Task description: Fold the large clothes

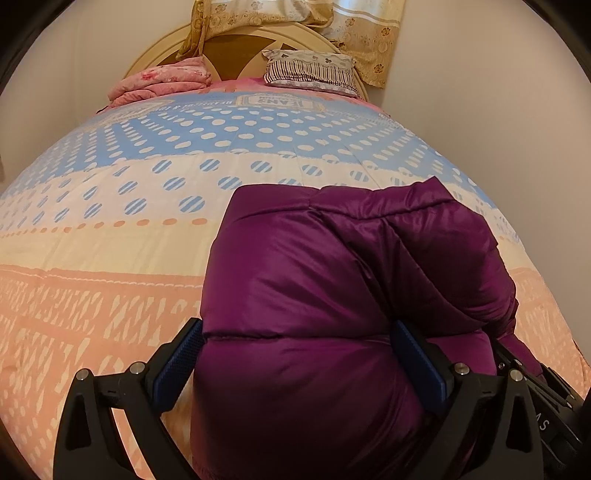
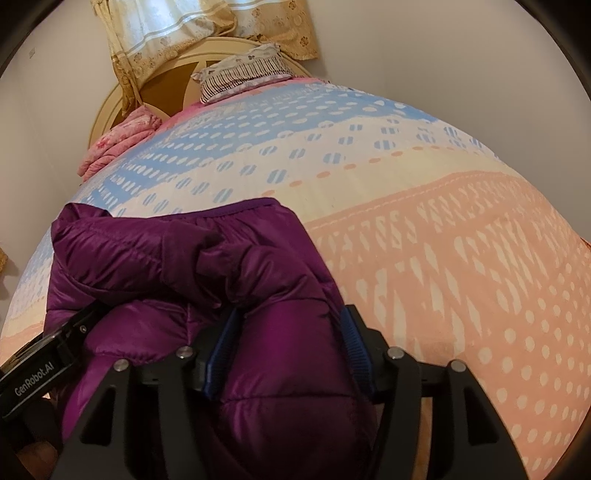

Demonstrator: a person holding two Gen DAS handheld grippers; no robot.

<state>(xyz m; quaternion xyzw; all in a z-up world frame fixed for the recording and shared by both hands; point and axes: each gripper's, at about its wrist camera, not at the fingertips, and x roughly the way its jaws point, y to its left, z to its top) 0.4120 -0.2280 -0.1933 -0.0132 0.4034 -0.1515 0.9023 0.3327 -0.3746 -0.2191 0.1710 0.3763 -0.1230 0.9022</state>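
Note:
A shiny purple puffer jacket (image 1: 332,295) lies bunched on the bed. It fills the lower middle of the left wrist view and the lower left of the right wrist view (image 2: 229,266). My left gripper (image 1: 299,354) is shut on a thick fold of the jacket, its blue pads on both sides of the padding. My right gripper (image 2: 288,350) is shut on another padded fold of the same jacket. The right gripper's body shows at the right edge of the left wrist view (image 1: 546,398), and the left gripper's body at the left of the right wrist view (image 2: 44,365).
The jacket rests on a quilt (image 1: 110,229) with blue, cream and peach bands. At the bed's head lie a folded pink blanket (image 1: 162,83), a striped pillow (image 1: 310,70), a round headboard (image 1: 236,48) and a curtain (image 1: 362,33). Walls stand on both sides.

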